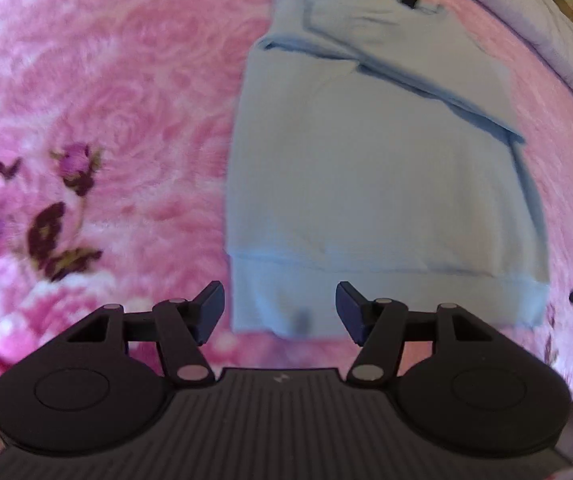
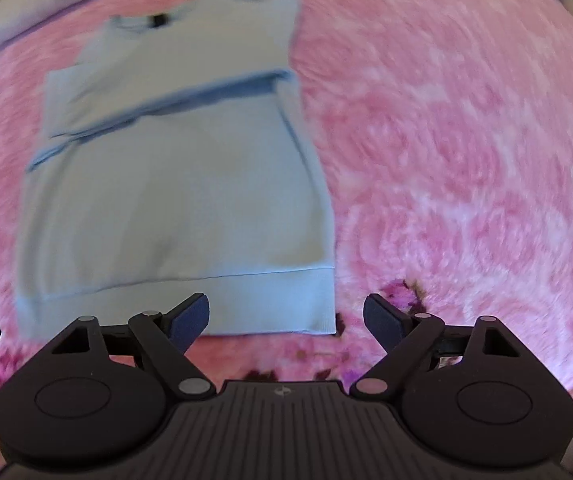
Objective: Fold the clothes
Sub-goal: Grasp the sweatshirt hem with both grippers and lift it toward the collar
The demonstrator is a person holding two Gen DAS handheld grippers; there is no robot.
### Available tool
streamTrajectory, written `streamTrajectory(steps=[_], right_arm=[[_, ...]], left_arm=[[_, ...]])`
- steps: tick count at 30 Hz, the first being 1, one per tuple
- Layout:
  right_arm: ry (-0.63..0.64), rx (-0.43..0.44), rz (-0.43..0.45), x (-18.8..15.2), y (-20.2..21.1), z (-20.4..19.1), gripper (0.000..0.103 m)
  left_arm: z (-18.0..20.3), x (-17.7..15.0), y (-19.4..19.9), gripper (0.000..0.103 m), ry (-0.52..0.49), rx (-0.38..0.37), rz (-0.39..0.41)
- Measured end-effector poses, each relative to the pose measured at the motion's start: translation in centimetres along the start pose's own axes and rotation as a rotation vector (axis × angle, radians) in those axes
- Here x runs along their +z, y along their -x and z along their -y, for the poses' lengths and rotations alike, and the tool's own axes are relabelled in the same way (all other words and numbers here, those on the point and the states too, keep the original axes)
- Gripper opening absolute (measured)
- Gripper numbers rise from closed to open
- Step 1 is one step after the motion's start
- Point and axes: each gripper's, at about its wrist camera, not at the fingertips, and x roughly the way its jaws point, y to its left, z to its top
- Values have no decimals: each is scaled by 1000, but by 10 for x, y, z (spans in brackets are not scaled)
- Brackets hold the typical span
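Hovering agape and empty, left claw (image 1: 280, 312) and right claw (image 2: 286, 318) overhang sweatshirt (image 1: 366, 200) hem.

I am working in a home, in what is looking like a bedroom. A plush pink blanket (image 1: 126, 80) with a rose pattern and dark printed flowers is covering the bed beneath me. A pale lavender pillow (image 1: 526, 28) is lying along its far edge. A light blue sweatshirt (image 2: 174, 184) is lying flat on the blanket.
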Motion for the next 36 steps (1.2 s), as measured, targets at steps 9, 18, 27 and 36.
streamTrajectory(steps=[9, 18, 27, 36], right_arm=[[-44, 73, 73, 13, -46, 35, 78], [-82, 337, 63, 0, -90, 71, 53], [-198, 671, 164, -13, -110, 108, 44], [-117, 755, 234, -8, -123, 108, 24]], left_arm=[[-54, -2, -39, 54, 156, -286, 56], [-110, -30, -50, 38, 343, -551, 145], [-115, -23, -81, 30, 377, -798, 234], [-118, -24, -76, 39, 243, -801, 353]])
